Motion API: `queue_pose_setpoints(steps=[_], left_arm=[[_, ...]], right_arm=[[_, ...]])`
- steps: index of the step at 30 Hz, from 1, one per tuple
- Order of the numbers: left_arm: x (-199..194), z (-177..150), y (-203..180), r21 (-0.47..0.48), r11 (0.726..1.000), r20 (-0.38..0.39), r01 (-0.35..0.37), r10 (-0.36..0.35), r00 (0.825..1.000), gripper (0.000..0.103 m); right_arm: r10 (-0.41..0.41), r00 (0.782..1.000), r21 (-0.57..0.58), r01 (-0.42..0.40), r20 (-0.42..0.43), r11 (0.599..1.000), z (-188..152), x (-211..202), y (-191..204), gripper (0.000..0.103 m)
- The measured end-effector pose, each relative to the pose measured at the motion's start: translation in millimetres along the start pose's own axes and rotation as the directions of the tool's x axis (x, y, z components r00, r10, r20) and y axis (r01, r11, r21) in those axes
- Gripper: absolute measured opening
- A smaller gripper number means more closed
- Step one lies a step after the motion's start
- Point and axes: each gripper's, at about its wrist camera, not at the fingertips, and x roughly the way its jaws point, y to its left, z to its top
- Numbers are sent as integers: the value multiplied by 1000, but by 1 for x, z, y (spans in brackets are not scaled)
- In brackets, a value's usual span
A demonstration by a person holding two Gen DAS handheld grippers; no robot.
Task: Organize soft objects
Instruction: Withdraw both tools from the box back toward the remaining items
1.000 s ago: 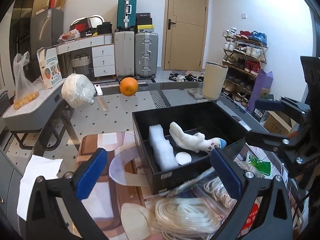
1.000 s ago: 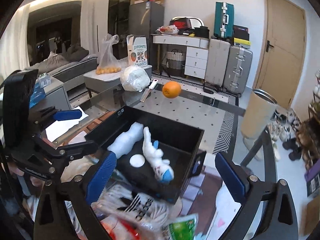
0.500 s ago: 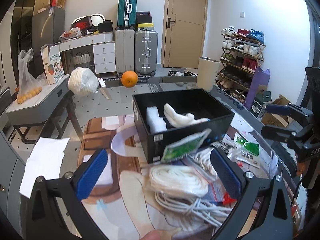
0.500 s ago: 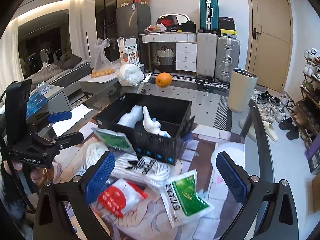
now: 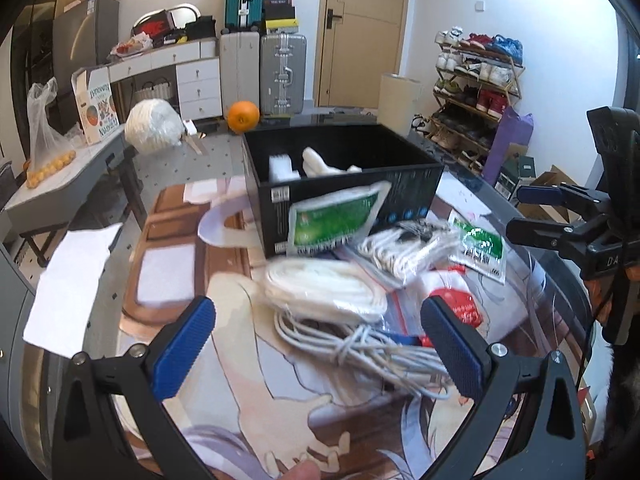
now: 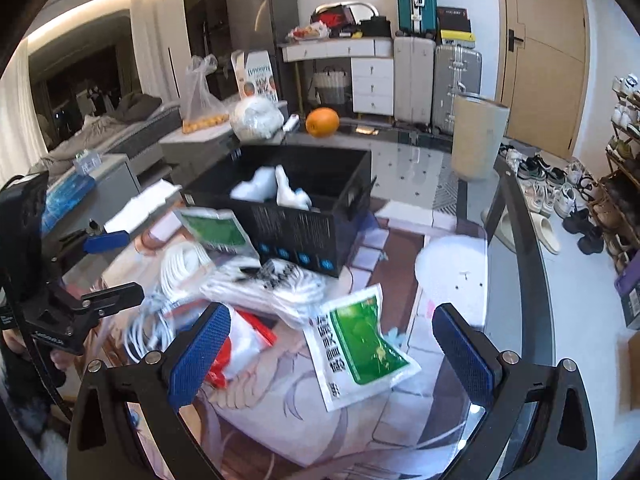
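We hold both grippers, left gripper (image 5: 318,342) and right gripper (image 6: 332,346), fingers spread wide and empty, above the pile of soft packets: white cord bundle (image 5: 324,286), green pouch (image 6: 360,344). The black box (image 5: 344,188) stands just behind them mid-surface; an orange (image 5: 243,117) sits by the far edge.

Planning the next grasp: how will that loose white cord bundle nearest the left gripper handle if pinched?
The white cord bundle will probably be floppy: its strands splay loosely, so loops may trail or snag the bagged rope coil it touches. Likely light, not fragile.
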Motion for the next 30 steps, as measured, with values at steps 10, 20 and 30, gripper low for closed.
queue_pose_setpoints(steps=[10,20,30], left_arm=[[11,-9,-3,-30,999,-48,19,-21,999,103],[16,-5,-1,-56,998,-51,40,-43,998,103],[25,-16,8,-58,998,-123,8,-16,992,103]], right_arm=[[-80,989,-26,77,-124,997,-12,35,-3,103],[-96,975,-18,94,-200,995,-21,59,-8,103],[-79,975,-36,73,-209,997,-23,63,-2,103]])
